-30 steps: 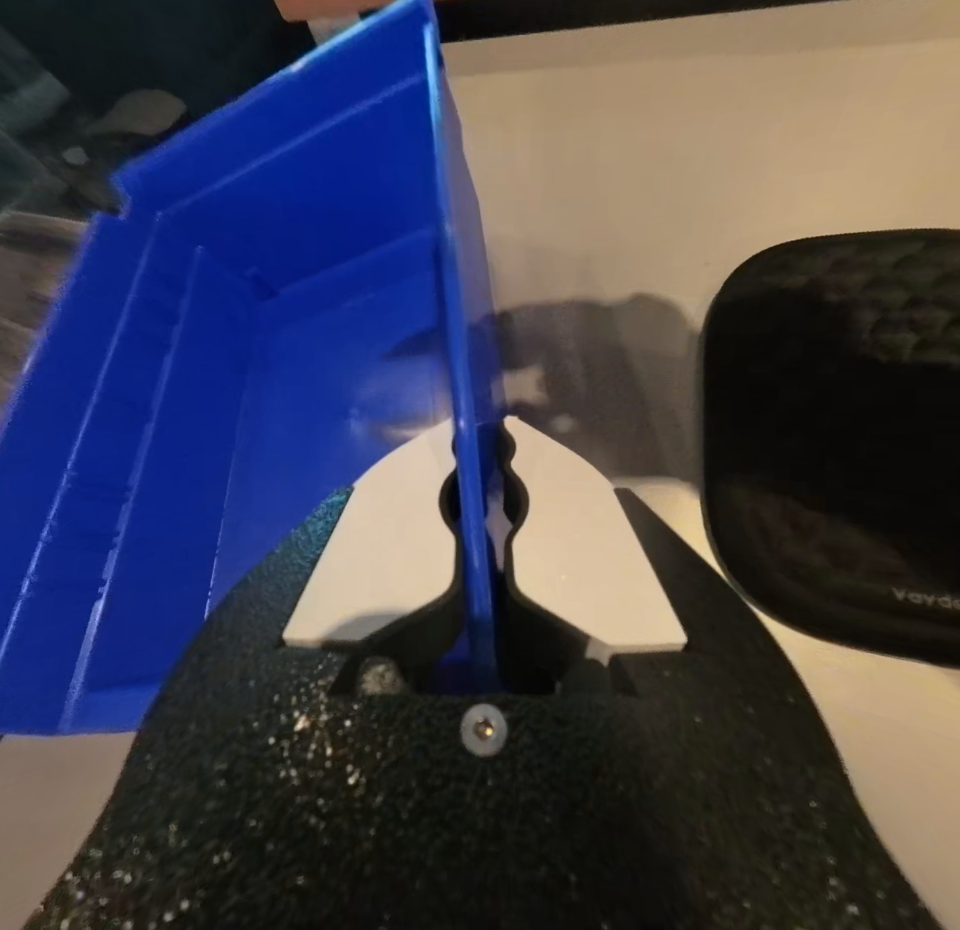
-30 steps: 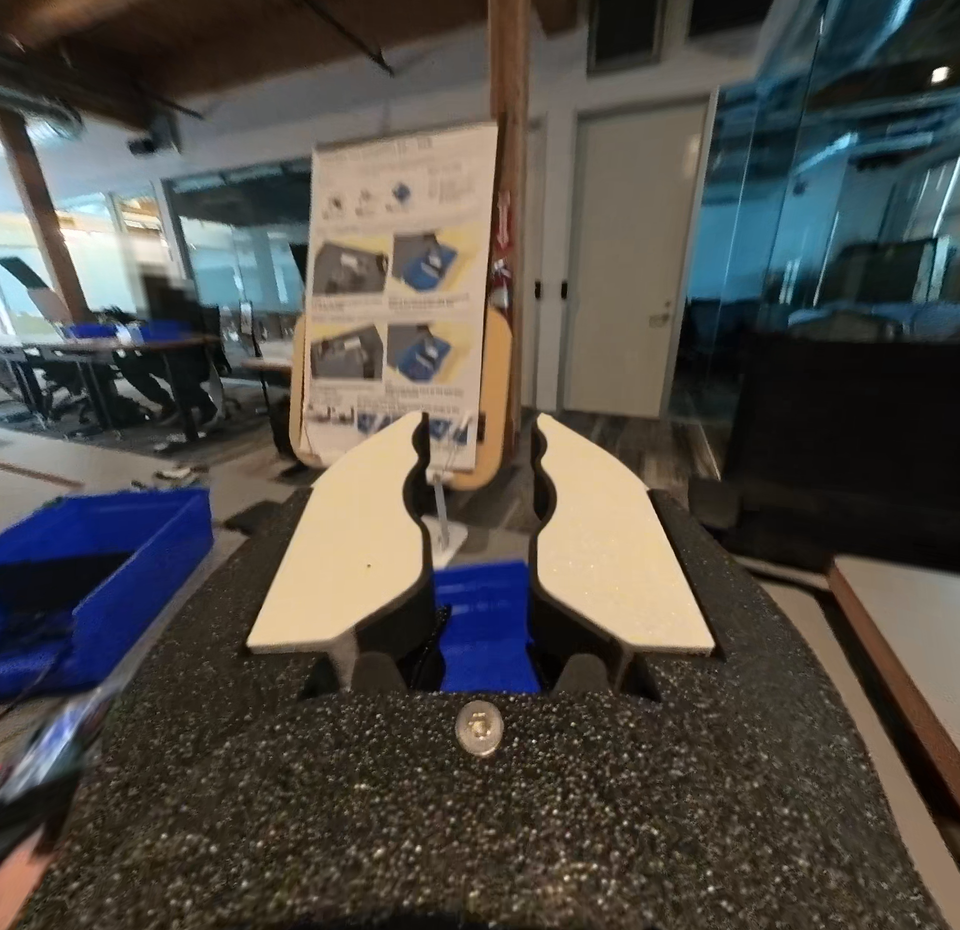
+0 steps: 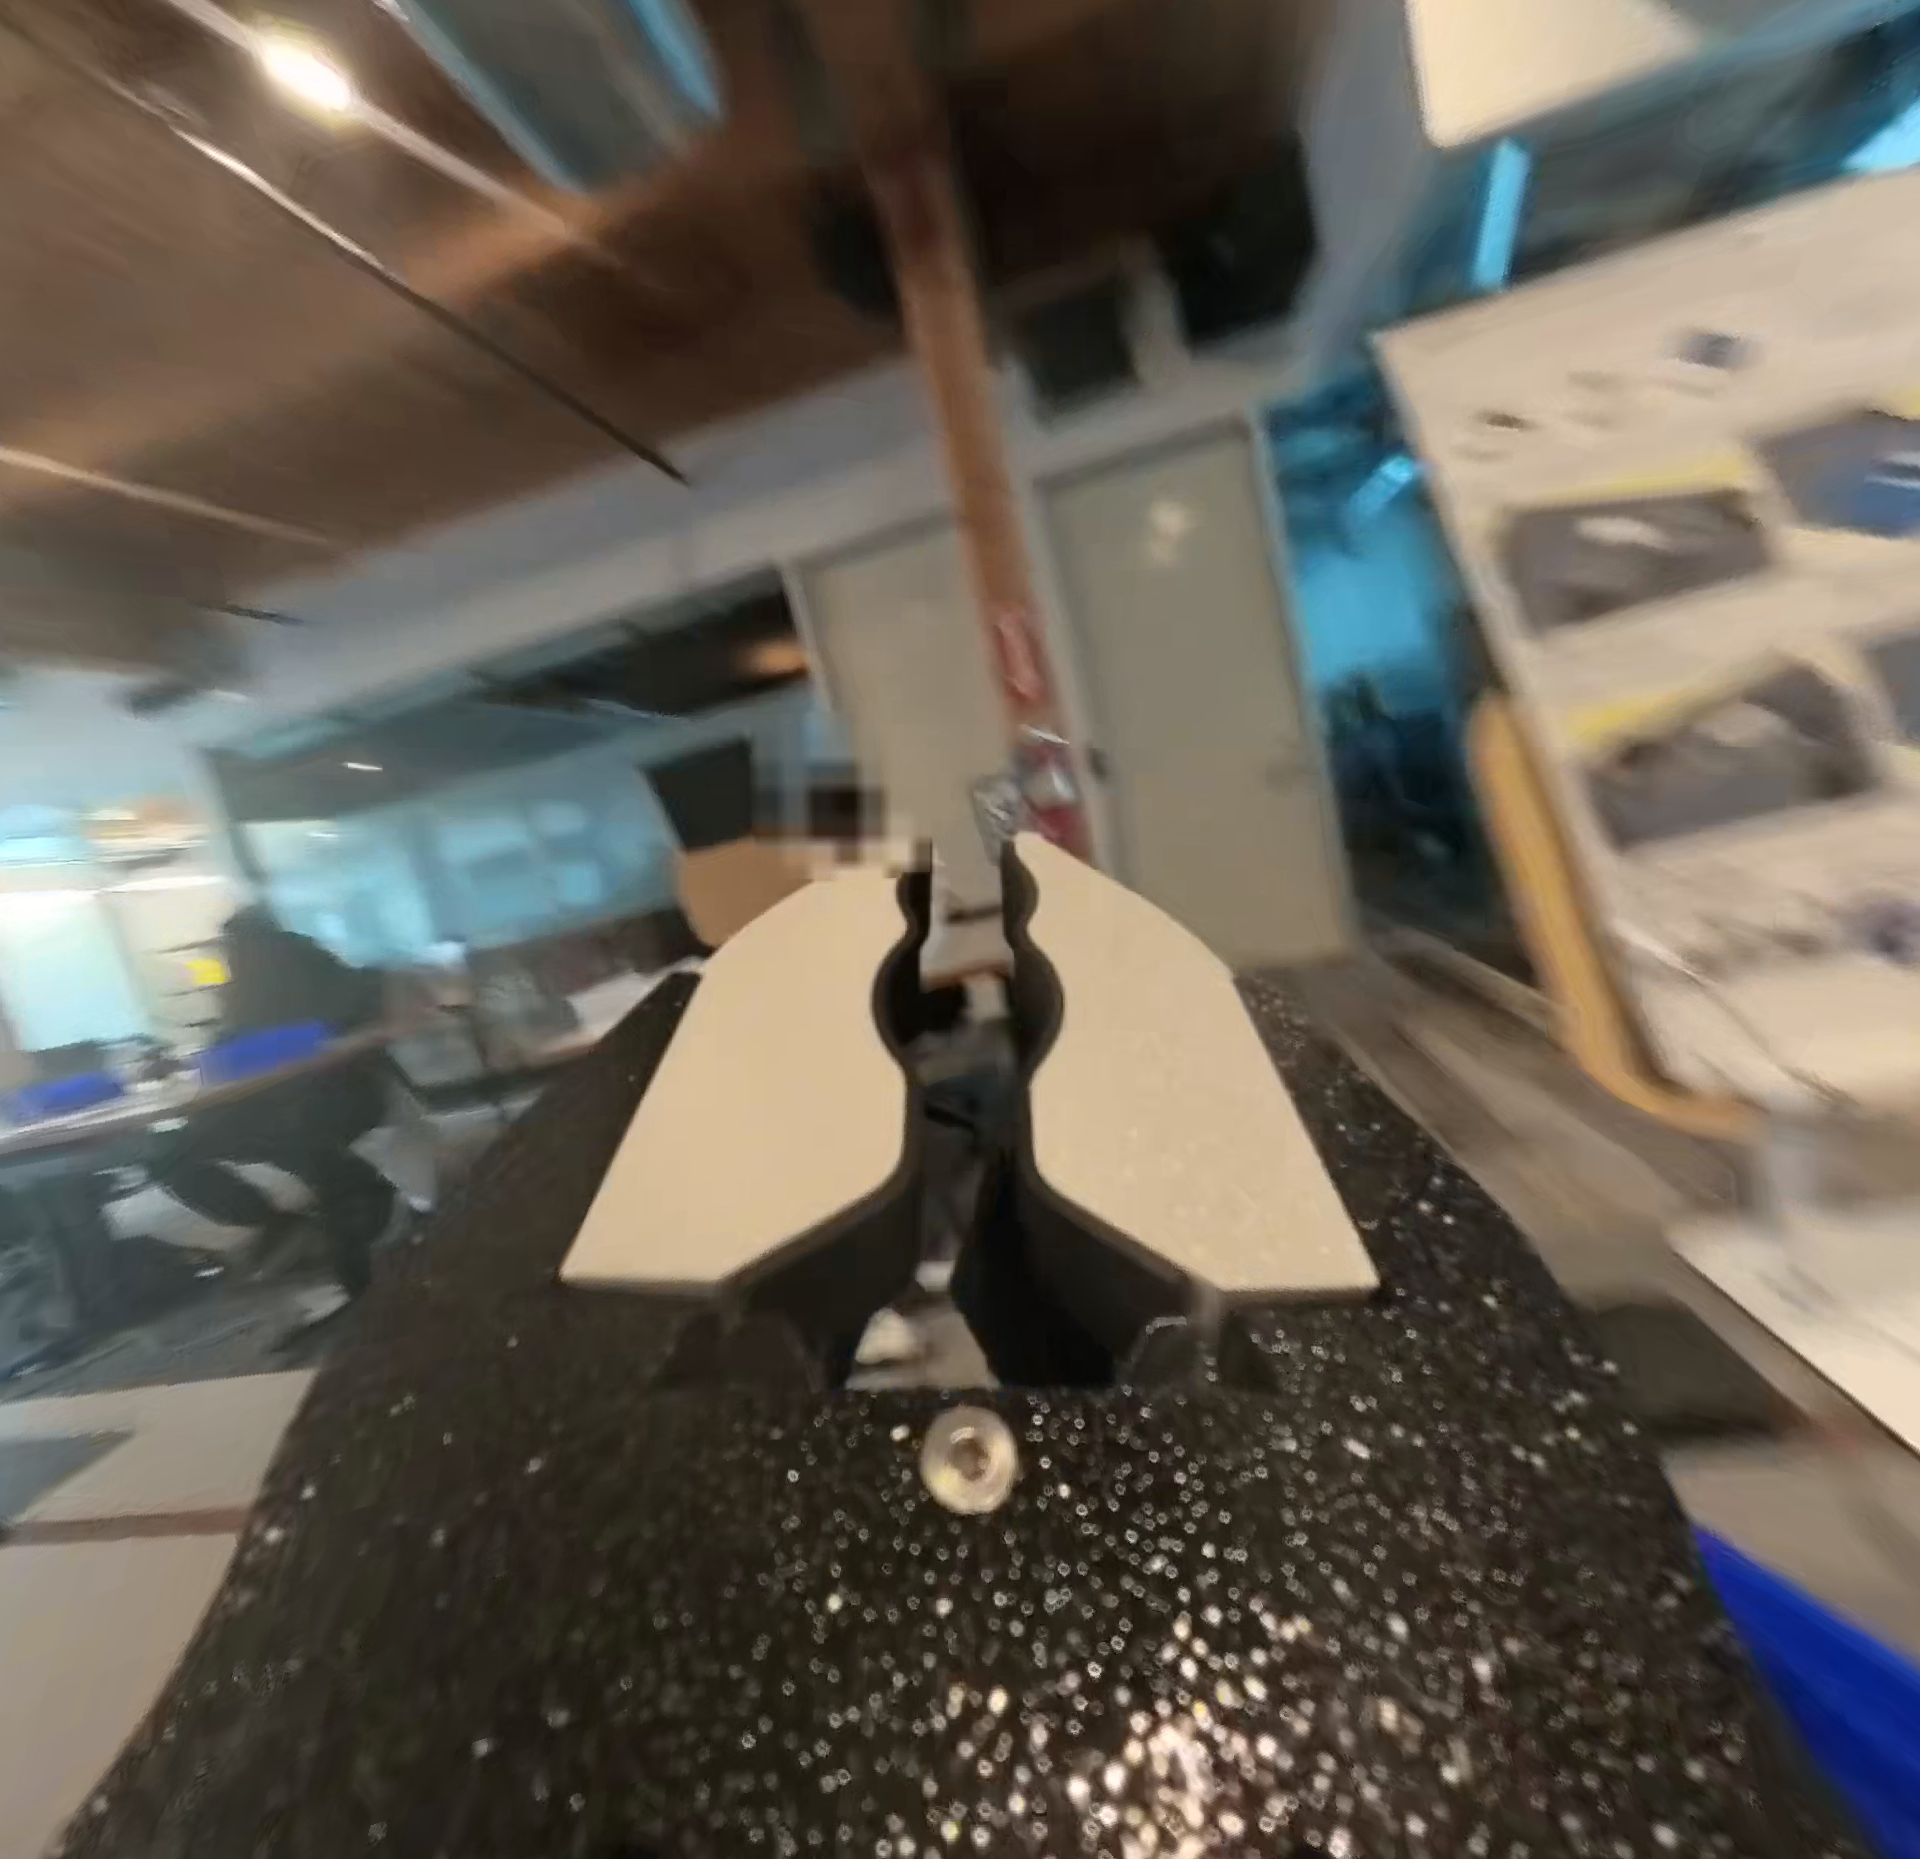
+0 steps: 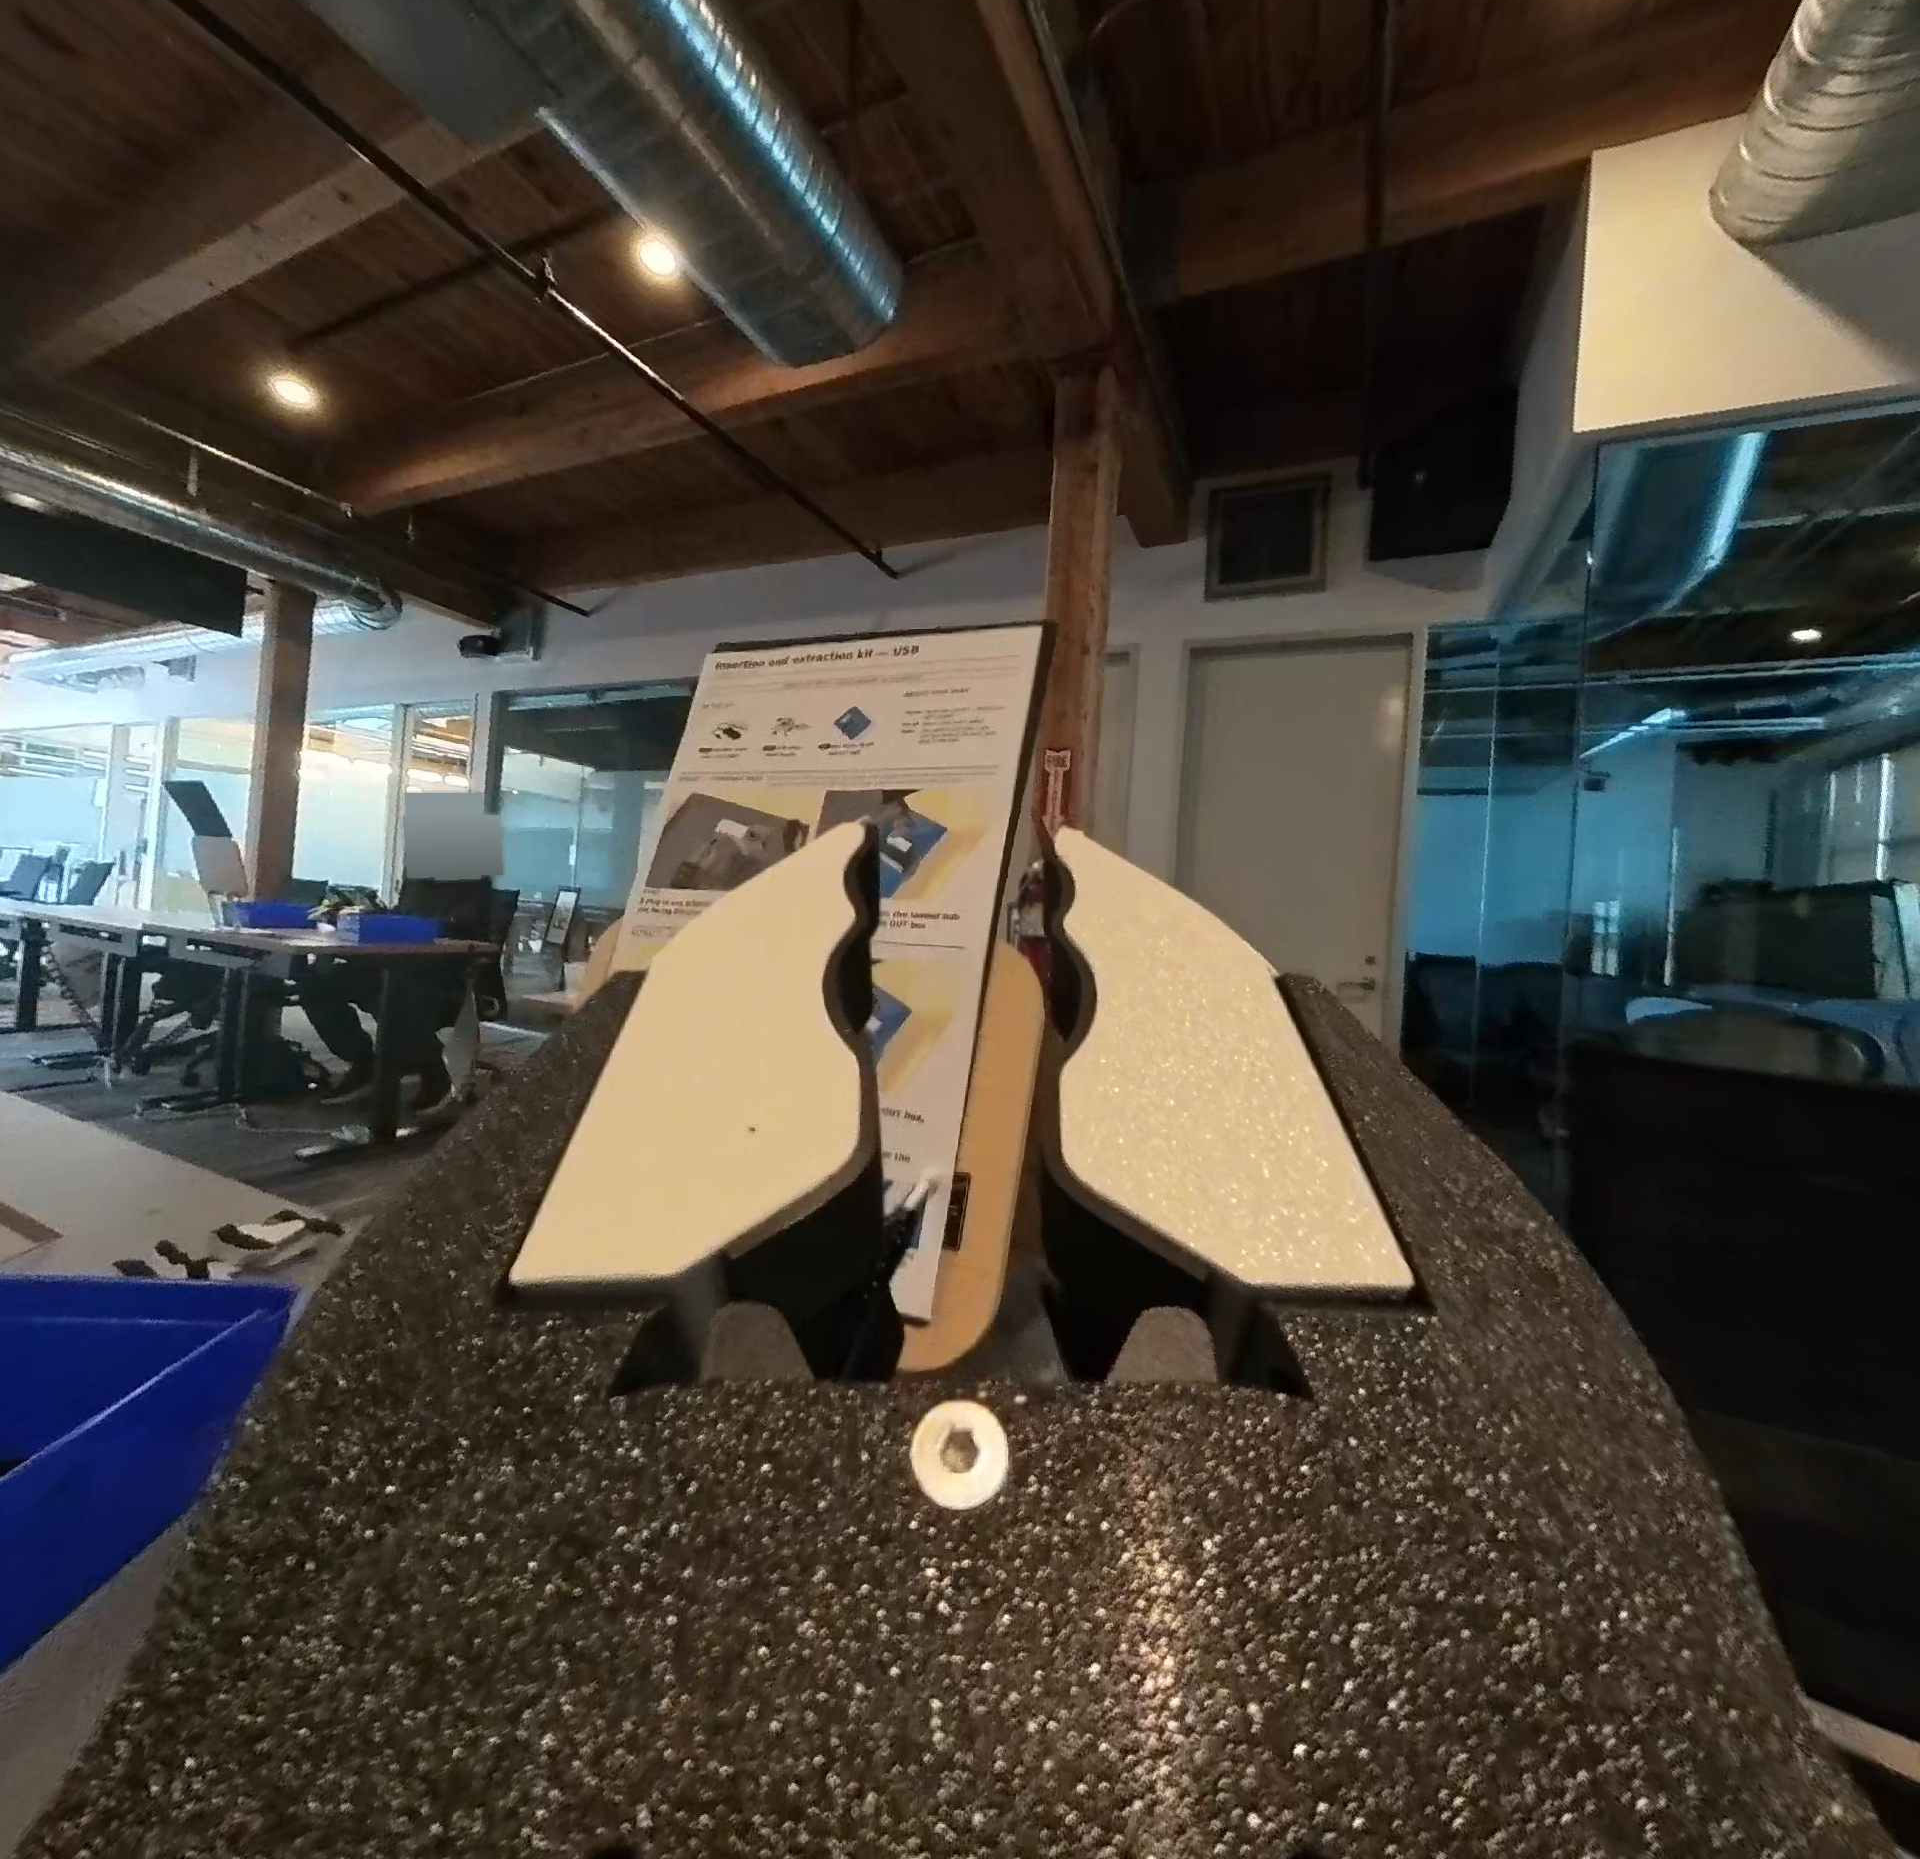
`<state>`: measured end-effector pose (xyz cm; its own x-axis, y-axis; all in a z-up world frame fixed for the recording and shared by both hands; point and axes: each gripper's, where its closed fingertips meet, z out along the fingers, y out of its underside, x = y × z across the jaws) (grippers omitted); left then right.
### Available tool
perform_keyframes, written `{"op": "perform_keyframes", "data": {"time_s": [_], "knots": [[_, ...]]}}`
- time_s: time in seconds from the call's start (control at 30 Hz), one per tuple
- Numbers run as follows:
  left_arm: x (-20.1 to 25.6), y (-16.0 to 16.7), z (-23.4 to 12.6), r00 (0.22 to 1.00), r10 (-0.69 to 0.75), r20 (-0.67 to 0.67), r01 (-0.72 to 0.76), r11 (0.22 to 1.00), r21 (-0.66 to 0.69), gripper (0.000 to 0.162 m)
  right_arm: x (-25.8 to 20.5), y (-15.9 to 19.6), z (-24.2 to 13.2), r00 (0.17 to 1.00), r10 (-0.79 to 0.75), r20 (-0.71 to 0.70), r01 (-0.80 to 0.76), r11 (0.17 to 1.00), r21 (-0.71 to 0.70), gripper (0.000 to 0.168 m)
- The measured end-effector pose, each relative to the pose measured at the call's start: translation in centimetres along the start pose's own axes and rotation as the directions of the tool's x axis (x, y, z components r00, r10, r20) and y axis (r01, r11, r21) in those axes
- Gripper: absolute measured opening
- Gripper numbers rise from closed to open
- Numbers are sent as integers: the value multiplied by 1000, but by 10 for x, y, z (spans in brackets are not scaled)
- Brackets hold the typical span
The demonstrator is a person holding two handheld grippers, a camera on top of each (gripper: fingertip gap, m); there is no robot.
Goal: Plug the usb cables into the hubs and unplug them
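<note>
Left gripper let go of blue bin, lifted — both parted, empty; right gripper wider.

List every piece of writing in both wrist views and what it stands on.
Instruction sheet on its wooden stand, right wrist view: printed heading and captions, partly legible; I do not copy wording.
Red and white sign on the wooden post: too small to read.
Left wrist view: sheet and sign are blurred and unreadable.
</note>
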<state>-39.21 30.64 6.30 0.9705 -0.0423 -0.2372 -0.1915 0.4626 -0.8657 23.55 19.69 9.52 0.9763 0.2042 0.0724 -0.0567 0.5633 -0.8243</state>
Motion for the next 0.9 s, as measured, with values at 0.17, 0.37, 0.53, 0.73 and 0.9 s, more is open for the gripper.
{"op": "perform_keyframes", "data": {"time_s": [0.17,0.37,0.53,0.73,0.9], "knots": [[-51,37,36,992,-16,128,10,999,47,13,-8,20,9,1000,9,-6,-9,998,-61,30],[-86,113,42,983,2,185,13,997,-78,12,-36,67,35,999,-2,50,13,978,-209,32],[-81,123,19,976,127,175,-105,986,-130,11,-64,120,48,994,10,109,30,933,-358,35],[-59,145,1,989,104,109,-77,970,-229,14,-84,173,45,989,51,138,27,860,-510,39],[-46,166,-12,988,146,48,-124,939,-320,11,-85,186,32,989,96,113,-18,834,-551,41]]}}
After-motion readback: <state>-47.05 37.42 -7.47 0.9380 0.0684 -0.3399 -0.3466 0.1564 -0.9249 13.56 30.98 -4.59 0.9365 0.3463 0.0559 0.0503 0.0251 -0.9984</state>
